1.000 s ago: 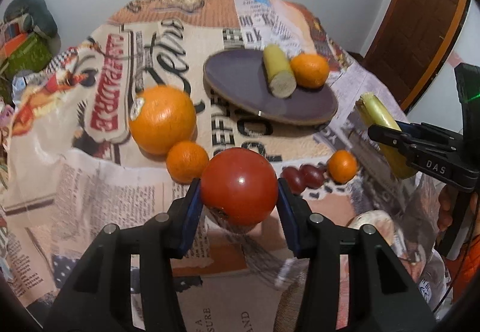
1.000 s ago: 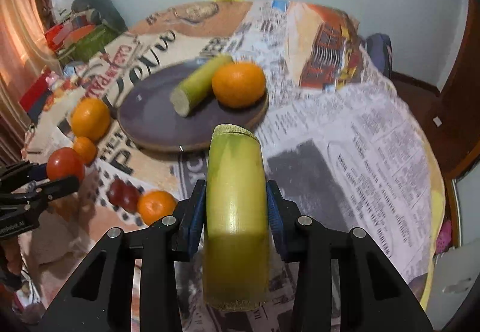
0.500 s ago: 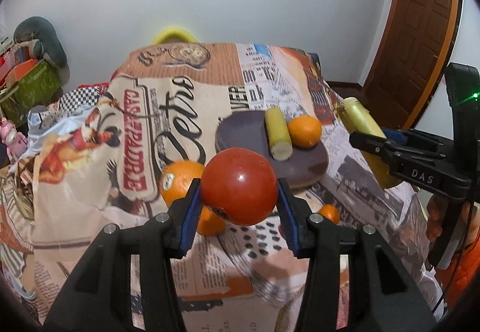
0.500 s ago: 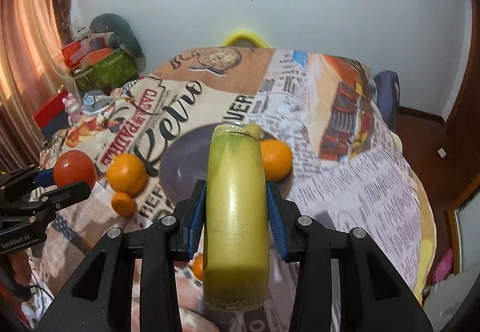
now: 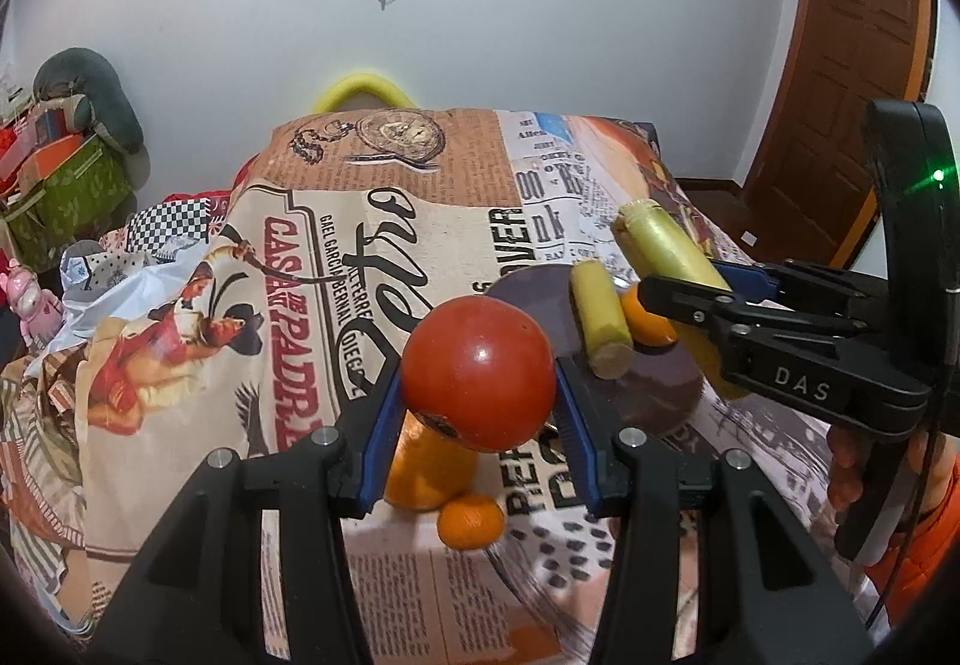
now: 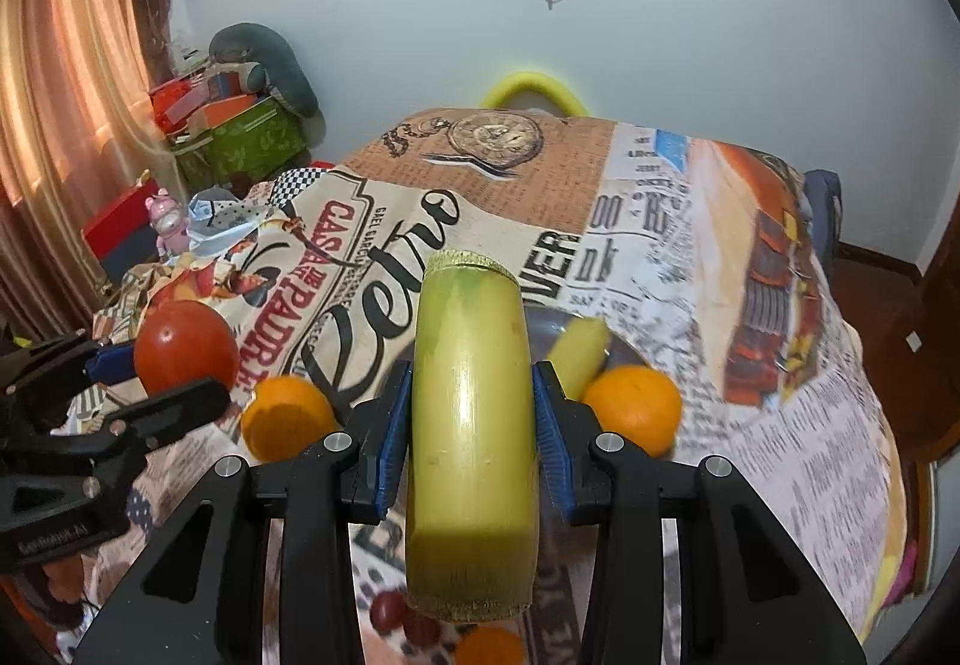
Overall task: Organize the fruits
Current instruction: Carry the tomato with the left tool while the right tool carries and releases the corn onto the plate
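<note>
My left gripper [image 5: 478,395], black with blue pads, is clamped on a round, glossy red tomato [image 5: 478,372], which I hold above the surface [image 5: 384,221], a table draped in a printed newspaper-pattern cloth. My right gripper [image 6: 472,413] grasps a short yellow-green cut stalk section [image 6: 471,425] lengthwise between its pads, likewise raised off the cloth. Beyond both, toward the far right, lies a dark round plate [image 5: 660,383] bearing a second, smaller yellow-green stalk piece [image 5: 600,326] and an orange [image 6: 633,407] touching it. To the left of the plate, a large orange [image 6: 288,413] sits on the cloth, with a small orange mandarin [image 5: 471,521] just beside it on the near side. Dark red grapes [image 6: 387,611] and another small orange fruit [image 6: 489,647] lie near, under my right gripper.
</note>
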